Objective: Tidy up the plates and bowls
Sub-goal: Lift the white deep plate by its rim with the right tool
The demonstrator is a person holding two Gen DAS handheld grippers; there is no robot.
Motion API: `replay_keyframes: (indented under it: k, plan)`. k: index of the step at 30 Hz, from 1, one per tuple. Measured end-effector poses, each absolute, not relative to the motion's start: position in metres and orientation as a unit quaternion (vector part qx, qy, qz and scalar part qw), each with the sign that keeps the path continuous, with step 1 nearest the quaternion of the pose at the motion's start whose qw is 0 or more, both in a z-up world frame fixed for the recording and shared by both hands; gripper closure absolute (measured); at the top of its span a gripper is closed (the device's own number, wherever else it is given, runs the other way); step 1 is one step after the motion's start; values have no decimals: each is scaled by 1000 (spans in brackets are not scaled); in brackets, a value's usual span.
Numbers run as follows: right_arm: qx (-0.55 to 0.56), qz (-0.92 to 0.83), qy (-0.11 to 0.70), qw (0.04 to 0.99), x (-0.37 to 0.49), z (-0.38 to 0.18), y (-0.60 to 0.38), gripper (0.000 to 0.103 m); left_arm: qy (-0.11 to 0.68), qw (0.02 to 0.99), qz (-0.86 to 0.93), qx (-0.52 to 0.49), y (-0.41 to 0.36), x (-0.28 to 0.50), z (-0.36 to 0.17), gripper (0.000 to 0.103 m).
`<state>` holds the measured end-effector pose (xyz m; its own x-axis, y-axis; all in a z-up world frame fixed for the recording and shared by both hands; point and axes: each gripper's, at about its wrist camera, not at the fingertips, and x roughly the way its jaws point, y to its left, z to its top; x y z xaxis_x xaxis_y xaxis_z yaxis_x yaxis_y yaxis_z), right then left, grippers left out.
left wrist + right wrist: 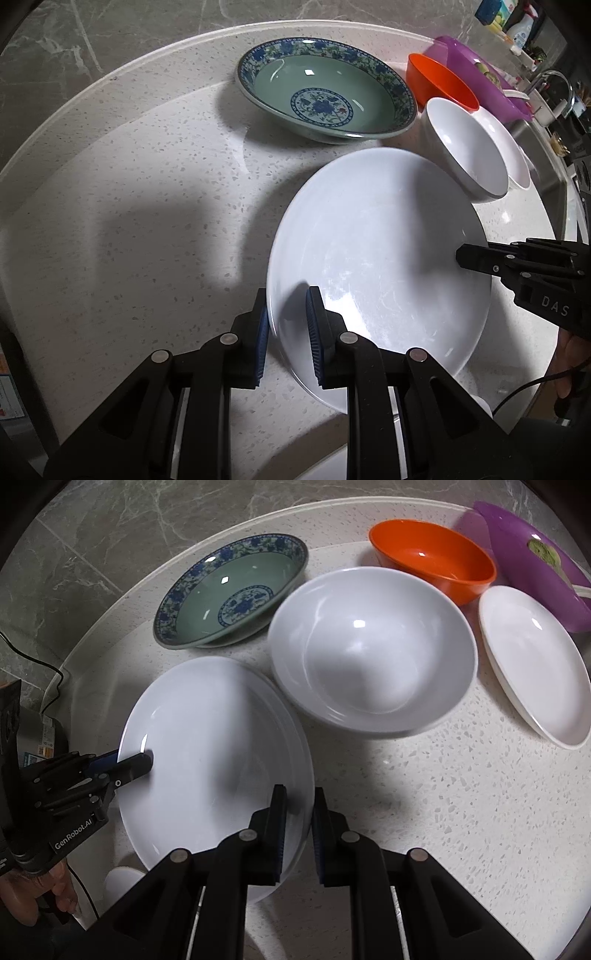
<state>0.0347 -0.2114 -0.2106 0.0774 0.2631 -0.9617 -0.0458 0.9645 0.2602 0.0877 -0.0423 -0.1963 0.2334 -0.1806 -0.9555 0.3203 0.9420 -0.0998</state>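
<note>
Rims decide it: we pinch the white plate at opposite edges, left fingers at seven o'clock, right fingers at three, both closed on it.

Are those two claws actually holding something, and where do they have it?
Yes. Both hold the white plate by its rim: the left gripper on one edge, the right gripper on the opposite edge.

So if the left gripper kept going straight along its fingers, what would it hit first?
Nothing new: the left gripper is already clamped on the white plate's rim. Pushed on, it would likely drive plate and fingertips into the countertop.
</note>
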Motion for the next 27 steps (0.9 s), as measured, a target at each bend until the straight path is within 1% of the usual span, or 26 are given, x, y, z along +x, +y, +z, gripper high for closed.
replay_keyframes:
  k: [15,27]
  plan:
    - [85,104,669,731,50,-203,-210,88,599,785,-152,41,-37,93,-183,86]
    - [89,102,665,734,56,-184,-210,88,597,787,-149,43,-40,88,-164,86]
